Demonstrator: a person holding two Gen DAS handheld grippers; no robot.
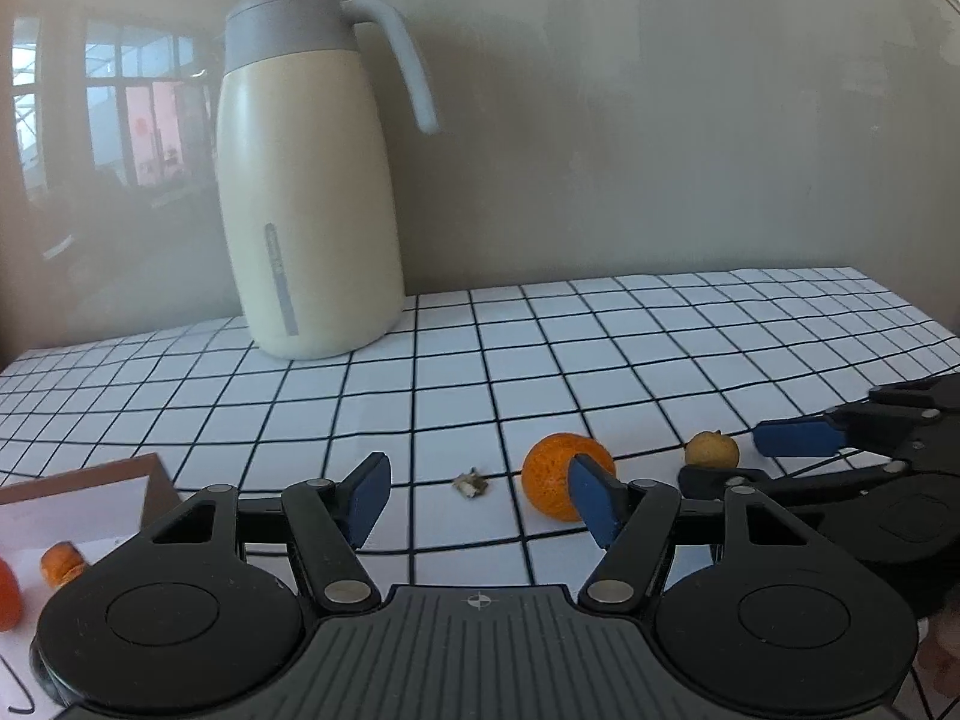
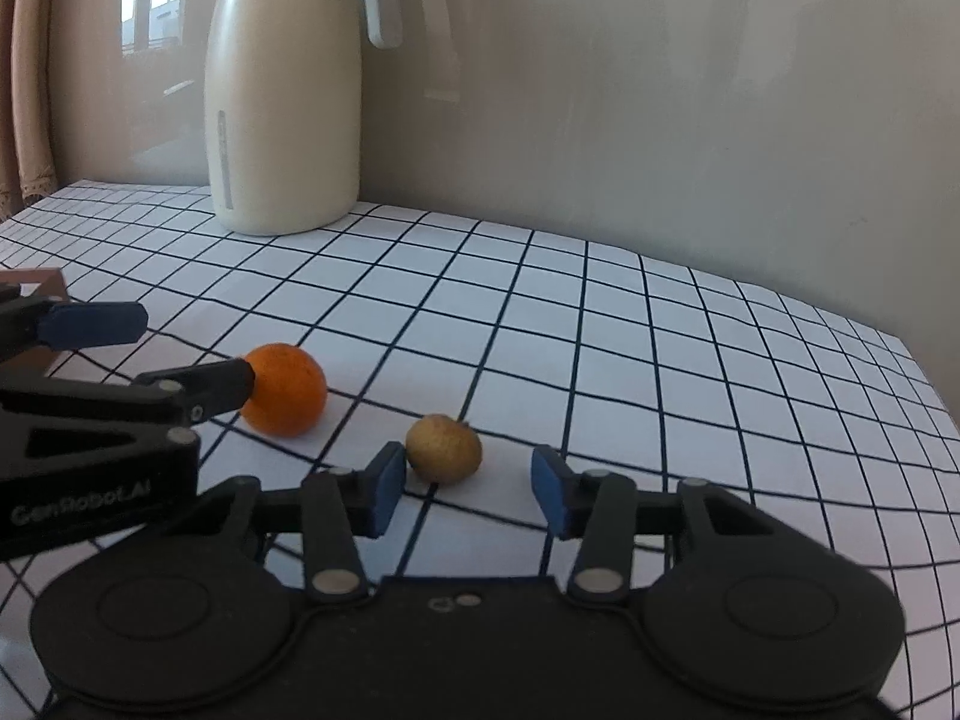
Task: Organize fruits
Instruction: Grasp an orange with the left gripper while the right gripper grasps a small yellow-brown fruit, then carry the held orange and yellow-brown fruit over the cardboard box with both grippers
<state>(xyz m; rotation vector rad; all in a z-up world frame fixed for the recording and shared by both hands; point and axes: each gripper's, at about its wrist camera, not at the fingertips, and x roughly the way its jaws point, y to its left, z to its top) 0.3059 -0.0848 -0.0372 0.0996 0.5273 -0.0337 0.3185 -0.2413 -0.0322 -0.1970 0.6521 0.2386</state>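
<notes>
Orange [image 1: 552, 474] sitting on the checked surface [image 1: 600, 348], lower middle of left view, pebbled skin, round. Small tan-brown fruit [image 2: 444, 449] resting just right of it, apart, not touching. Two more orange fruits [image 1: 60, 564] lying in a brown-rimmed tray [image 1: 90, 474], lower left corner.

At the lower left of the left wrist view, a tray [image 1: 84, 483] and an orange fruit [image 1: 9, 594] are cut off by the frame edge. A small scrap [image 1: 472, 483] at centre is too small to identify.
</notes>
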